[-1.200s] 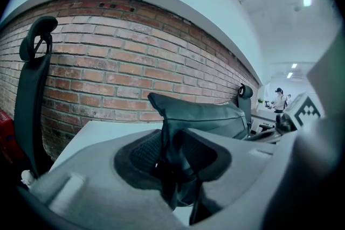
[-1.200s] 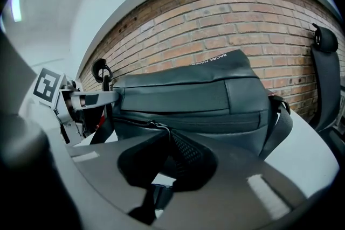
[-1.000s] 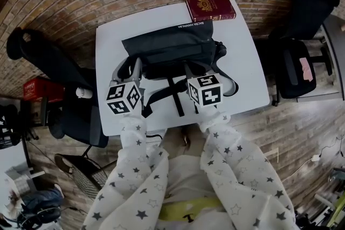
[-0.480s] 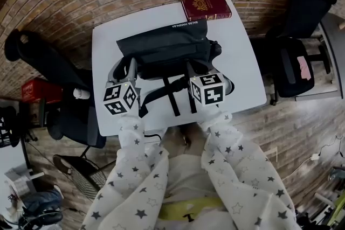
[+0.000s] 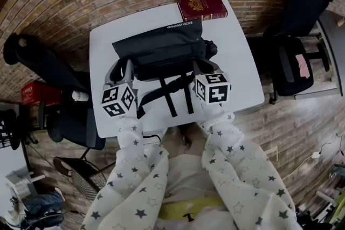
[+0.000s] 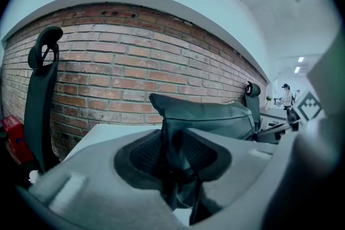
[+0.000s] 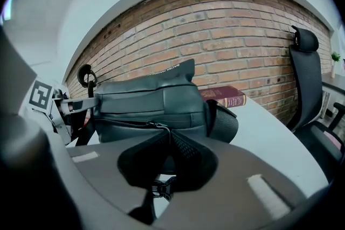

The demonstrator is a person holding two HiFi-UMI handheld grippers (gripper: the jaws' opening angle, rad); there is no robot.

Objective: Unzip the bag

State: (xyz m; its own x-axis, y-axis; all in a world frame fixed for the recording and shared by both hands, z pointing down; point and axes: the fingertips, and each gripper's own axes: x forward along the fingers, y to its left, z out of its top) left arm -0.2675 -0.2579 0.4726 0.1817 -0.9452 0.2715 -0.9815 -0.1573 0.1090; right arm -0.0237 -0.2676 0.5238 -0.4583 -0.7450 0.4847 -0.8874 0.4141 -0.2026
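A black bag [image 5: 161, 48] lies across the white table [image 5: 237, 62], its straps [image 5: 172, 94] trailing toward me. My left gripper [image 5: 128, 64] is at the bag's left end. In the left gripper view the left gripper [image 6: 175, 164] is shut on a thick fold of the bag [image 6: 210, 116]. My right gripper [image 5: 195, 64] is at the bag's front right. In the right gripper view the right gripper [image 7: 164, 134] is shut on the zipper pull on the bag [image 7: 156, 99]. The zip line [image 7: 124, 122] runs left from there.
A dark red book [image 5: 201, 6] lies at the table's far edge behind the bag, and the book [image 7: 226, 98] also shows to the bag's right. Black office chairs stand left [image 5: 48, 67] and right [image 5: 302, 8] of the table. A brick wall is behind.
My right gripper has slid to the right along the bag's front with its jaws still shut. The left gripper has kept its hold on the bag's left end.
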